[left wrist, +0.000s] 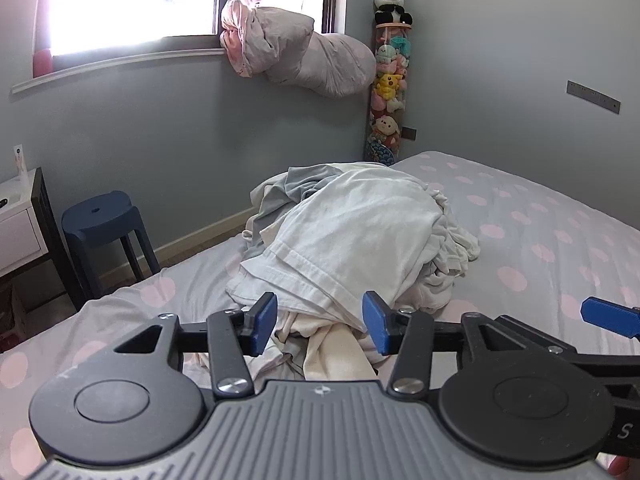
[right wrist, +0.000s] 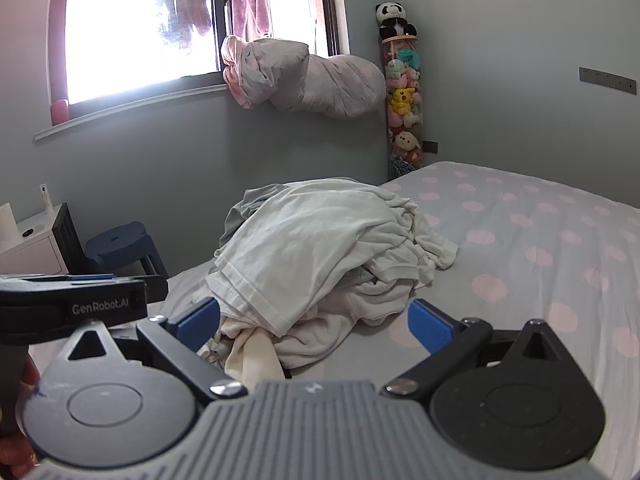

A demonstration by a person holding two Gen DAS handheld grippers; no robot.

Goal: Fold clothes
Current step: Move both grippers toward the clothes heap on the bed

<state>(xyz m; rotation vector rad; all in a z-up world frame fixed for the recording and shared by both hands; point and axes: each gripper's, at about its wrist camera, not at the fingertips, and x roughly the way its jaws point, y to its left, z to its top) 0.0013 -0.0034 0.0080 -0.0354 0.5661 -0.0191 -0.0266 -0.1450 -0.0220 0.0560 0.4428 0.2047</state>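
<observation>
Both claws hang low over the bed (right wrist: 540,240), side by side and pointing toward the window wall. The left claw (left wrist: 320,326) has its blue fingers spread apart and grips nothing; the right claw (right wrist: 316,322) is spread even wider, also with nothing in it. To the right of the right claw, the dotted bedsheet lies flat and free up to the far wall, so there is much room on this side. To the left of the left claw, the mattress edge is near, and beyond it stand a dark blue stool (left wrist: 100,220) and a white nightstand (left wrist: 20,220).

The pile of clothes (left wrist: 352,232) lies straight ahead of both claws, its nearest folds reaching between the fingers (whether they touch, I cannot tell). It is a crumpled heap, mostly white, with a hemmed white shirt on top, some grey cloth behind and one cream piece at the front.
</observation>
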